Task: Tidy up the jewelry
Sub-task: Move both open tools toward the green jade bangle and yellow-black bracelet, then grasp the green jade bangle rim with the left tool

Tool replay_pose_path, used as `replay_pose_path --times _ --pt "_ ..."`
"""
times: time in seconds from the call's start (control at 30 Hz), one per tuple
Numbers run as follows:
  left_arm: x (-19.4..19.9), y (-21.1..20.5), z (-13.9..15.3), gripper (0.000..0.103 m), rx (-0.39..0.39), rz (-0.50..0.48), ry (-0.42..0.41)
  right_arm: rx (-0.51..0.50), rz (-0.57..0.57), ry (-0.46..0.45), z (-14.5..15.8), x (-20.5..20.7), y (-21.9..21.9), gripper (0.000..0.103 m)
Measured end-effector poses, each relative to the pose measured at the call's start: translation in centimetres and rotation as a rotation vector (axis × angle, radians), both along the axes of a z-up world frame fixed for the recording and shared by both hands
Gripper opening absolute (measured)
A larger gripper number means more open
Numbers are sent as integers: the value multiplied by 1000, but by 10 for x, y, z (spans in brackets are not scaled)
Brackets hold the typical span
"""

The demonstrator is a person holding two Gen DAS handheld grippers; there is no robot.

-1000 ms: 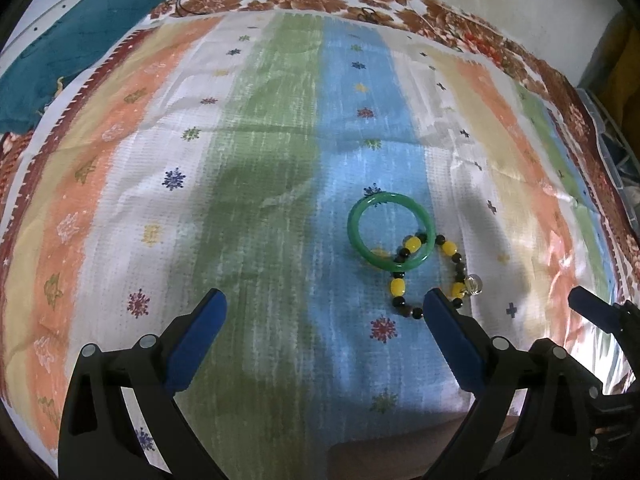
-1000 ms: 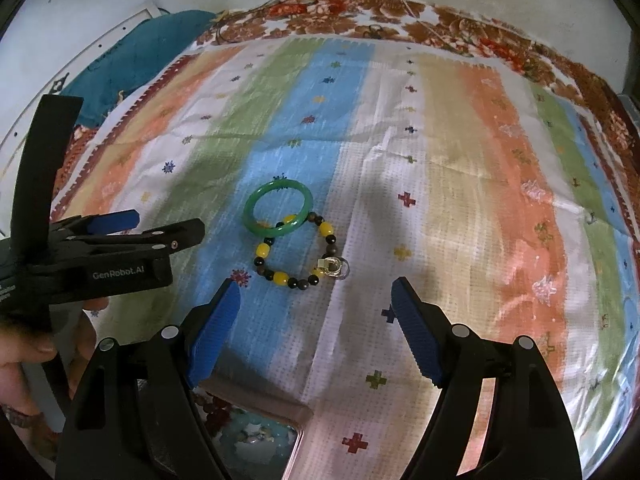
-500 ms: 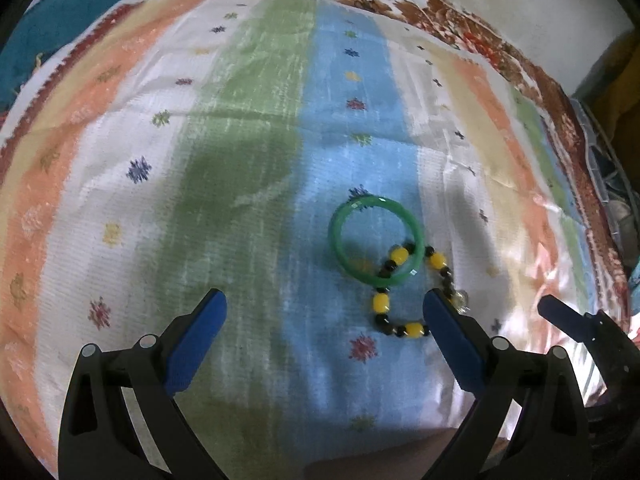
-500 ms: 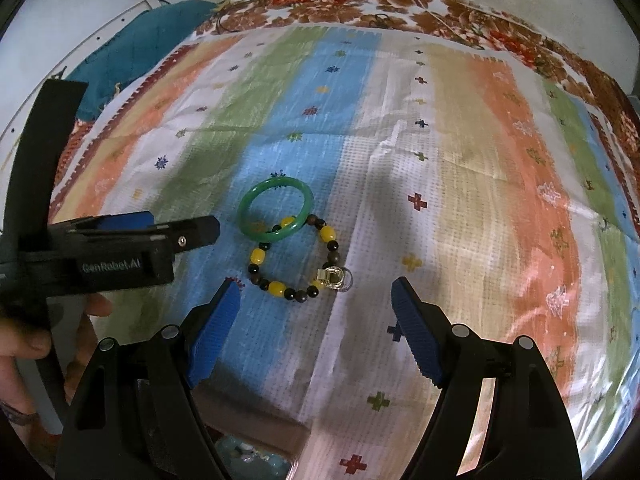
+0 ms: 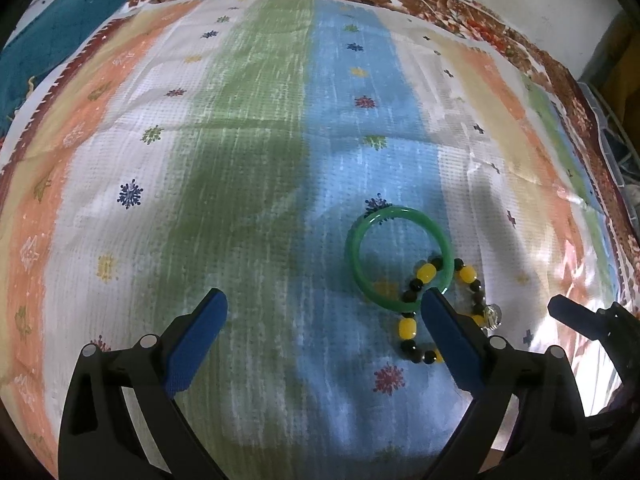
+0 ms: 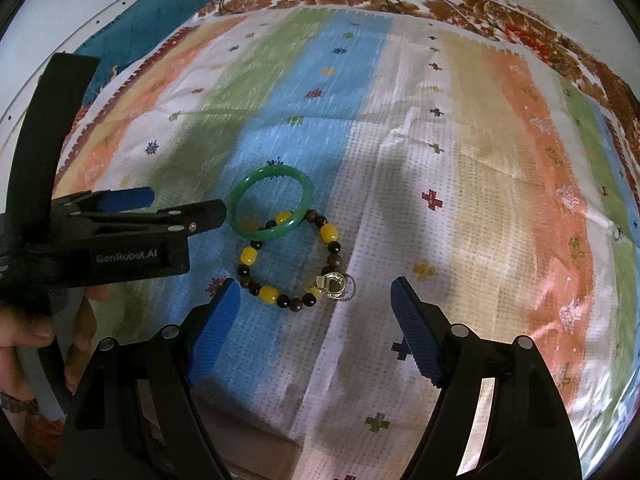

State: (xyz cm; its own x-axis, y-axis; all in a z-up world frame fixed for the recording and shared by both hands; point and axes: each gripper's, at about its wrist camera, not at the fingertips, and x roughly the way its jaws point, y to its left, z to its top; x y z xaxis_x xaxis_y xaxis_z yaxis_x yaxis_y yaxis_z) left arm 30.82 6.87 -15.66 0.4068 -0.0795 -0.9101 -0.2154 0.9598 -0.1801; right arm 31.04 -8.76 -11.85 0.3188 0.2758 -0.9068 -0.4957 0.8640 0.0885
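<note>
A green bangle (image 5: 352, 258) (image 6: 276, 171) lies flat on the striped cloth (image 5: 248, 208). A bracelet of yellow and dark beads (image 5: 408, 328) (image 6: 248, 256) overlaps its near rim and carries a silver charm (image 6: 334, 286). My left gripper (image 5: 323, 296) is open and empty, its right fingertip over the beads; it also shows from the side (image 6: 120, 232). My right gripper (image 6: 315, 286) hovers over the beaded bracelet, whose near part lies between the tips under them. Its jaws are closing slightly, and the pads touch nothing. One of its fingers (image 5: 576, 320) shows at the right edge.
A teal fabric (image 5: 60, 20) (image 6: 160, 4) lies at the far left by a white wall. The cloth's brown floral border (image 5: 460, 4) runs along the back. A pinkish-brown box edge (image 6: 260, 452) shows under my right gripper. A hand (image 6: 24, 328) holds the left gripper.
Both grippers have come down and closer to the jewelry, which now looks larger. The left gripper's right finger now covers part of the beaded bracelet.
</note>
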Motion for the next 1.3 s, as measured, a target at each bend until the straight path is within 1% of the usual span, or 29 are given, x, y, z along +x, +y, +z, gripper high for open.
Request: replay_pose_path --times 0.03,0.17,0.27,0.33,0.43,0.47,0.5,0.53,0.57,0.67,0.77,0.87,0.93,1.03,1.07,1.1,1.13,1.23,1.3 --pt "1 0 -1 87 -8 -8 1 7 0 7 0 1 0 75" --pt "5 -4 -4 83 -11 -28 2 9 -4 12 -1 5 0 74" --pt "8 -7 -7 79 -5 -41 6 -3 0 25 -6 7 3 67" --pt "11 -7 -8 76 -5 -51 11 -15 4 22 -10 8 5 65" --pt "15 -5 -10 76 -26 -86 16 -19 -5 29 -14 14 3 61" --pt "16 -4 -11 76 -24 -85 15 -18 -10 33 -15 17 2 59" --pt "17 -1 -12 74 -23 -74 16 -19 -10 36 -16 18 1 57" --pt "18 1 -15 70 -31 -68 22 -24 -7 36 -17 19 1 56" --pt "19 1 -17 68 -43 -69 29 -29 -4 36 -18 20 2 55" --pt "19 0 -20 68 -41 -72 29 -47 14 40 -24 20 6 49" --pt "19 -3 -21 67 -30 -86 23 -61 30 46 -27 21 11 41" --pt "20 -1 -21 62 -26 -89 23 -66 37 46 -27 20 14 37" --pt "21 0 -22 55 -21 -85 23 -68 43 48 -28 19 14 34" --pt "20 1 -22 51 -13 -82 24 -71 46 53 -29 19 13 30" --pt "20 0 -22 49 -3 -87 25 -72 44 52 -29 19 13 27" --pt "20 0 -22 45 7 -90 24 -73 42 51 -29 19 12 23" --pt "20 2 -23 41 8 -85 24 -73 42 54 -29 19 12 21" --pt "19 5 -23 37 5 -75 26 -73 45 63 -30 18 11 20" --pt "19 6 -23 36 4 -72 26 -79 49 68 -31 18 11 16"
